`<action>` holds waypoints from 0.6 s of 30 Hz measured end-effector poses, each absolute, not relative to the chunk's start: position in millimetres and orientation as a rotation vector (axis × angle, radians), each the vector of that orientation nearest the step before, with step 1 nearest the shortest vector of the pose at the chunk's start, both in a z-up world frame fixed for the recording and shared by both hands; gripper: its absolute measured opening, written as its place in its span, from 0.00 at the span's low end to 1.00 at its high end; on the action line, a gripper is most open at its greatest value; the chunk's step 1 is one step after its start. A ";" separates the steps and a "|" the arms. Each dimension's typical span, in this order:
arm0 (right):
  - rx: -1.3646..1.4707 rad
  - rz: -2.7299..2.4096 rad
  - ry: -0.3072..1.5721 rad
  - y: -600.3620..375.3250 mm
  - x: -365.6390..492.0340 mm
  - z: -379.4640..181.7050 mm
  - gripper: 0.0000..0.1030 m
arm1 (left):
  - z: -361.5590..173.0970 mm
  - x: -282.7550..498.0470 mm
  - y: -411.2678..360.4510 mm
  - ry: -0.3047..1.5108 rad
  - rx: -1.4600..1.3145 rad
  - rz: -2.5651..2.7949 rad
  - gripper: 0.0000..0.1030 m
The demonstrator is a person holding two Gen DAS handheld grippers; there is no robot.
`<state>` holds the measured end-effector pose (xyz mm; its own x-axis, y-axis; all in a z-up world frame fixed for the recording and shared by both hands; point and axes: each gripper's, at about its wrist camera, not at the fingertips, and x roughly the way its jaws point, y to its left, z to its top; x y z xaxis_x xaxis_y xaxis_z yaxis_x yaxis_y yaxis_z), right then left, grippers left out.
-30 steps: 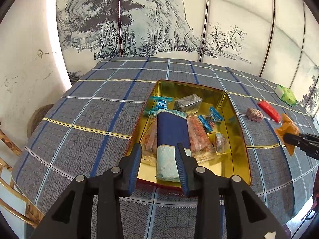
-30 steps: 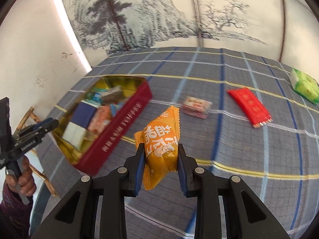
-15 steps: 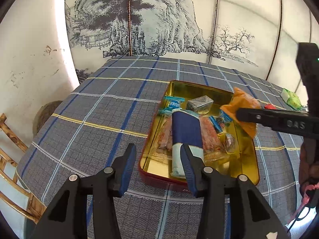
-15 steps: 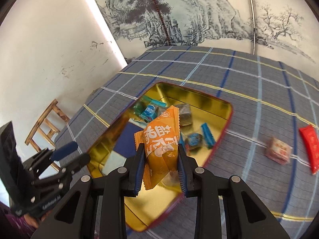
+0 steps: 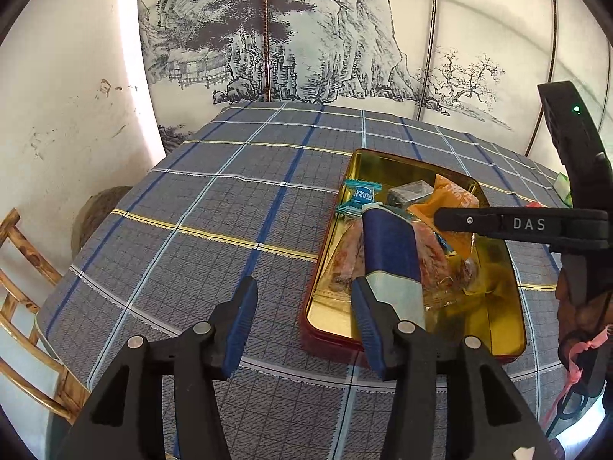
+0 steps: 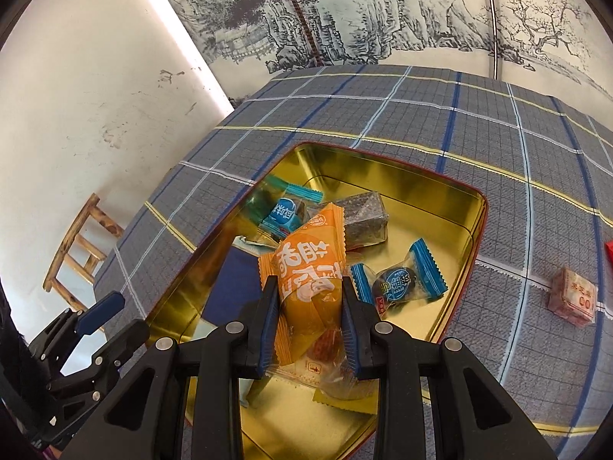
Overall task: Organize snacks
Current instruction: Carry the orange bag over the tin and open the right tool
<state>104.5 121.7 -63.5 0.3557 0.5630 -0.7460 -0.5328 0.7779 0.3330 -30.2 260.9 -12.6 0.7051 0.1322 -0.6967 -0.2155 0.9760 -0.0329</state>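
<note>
- Right gripper [image 6: 309,299]: blue-padded jaws clamped on a crinkly orange snack packet [image 6: 308,264], held over the gold-lined tin [image 6: 387,168].
- Left gripper [image 5: 302,316]: jaws apart, empty, above the checked tablecloth [image 5: 214,207] at the tin's near corner.
- A pink wrapped cube [image 6: 573,300] lies outside on the cloth.

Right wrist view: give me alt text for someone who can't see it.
The right gripper holds an orange snack packet above an open gold tin of wrapped sweets on a plaid tablecloth. A pink wrapped cube lies on the cloth outside the tin.
</note>
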 end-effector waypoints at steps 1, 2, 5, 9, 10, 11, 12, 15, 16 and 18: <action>0.035 0.706 0.981 122.6 105.8 -64.4 0.30 | -12.9 -30.0 261.2 0.764 -0.115 0.195 0.47; 0.034 0.703 0.983 123.1 106.6 -65.4 0.30 | -12.9 -30.0 261.4 0.764 -0.114 0.195 0.48; 0.037 0.698 0.992 124.6 108.5 -67.8 0.30 | -13.5 -30.2 262.6 0.765 -0.114 0.197 0.48; 0.053 0.697 0.997 124.9 109.0 -69.0 0.33 | -13.9 -30.4 263.3 0.765 -0.112 0.201 0.49; 0.054 0.699 0.994 125.0 108.7 -68.3 0.33 | -13.8 -30.5 263.2 0.764 -0.113 0.201 0.49; 0.051 0.697 0.991 125.0 107.4 -67.8 0.33 | -13.8 -30.6 263.6 0.764 -0.114 0.202 0.49; 0.047 0.697 0.986 124.8 106.6 -66.8 0.33 | -13.5 -30.3 263.2 0.764 -0.113 0.201 0.49; 0.047 0.698 0.980 125.3 104.8 -64.4 0.33 | -13.3 -30.3 263.3 0.764 -0.110 0.203 0.50; 0.046 0.699 0.976 125.5 104.1 -63.6 0.33 | -13.2 -30.3 263.3 0.764 -0.110 0.201 0.51; 0.041 0.702 0.969 126.0 102.6 -62.0 0.33 | -13.3 -30.5 263.9 0.765 -0.109 0.201 0.52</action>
<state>102.6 126.0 -62.0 0.3655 0.5634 -0.7409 -0.5286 0.7808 0.3331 -30.5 263.9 -13.3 0.7037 0.1408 -0.6964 -0.2198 0.9752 -0.0250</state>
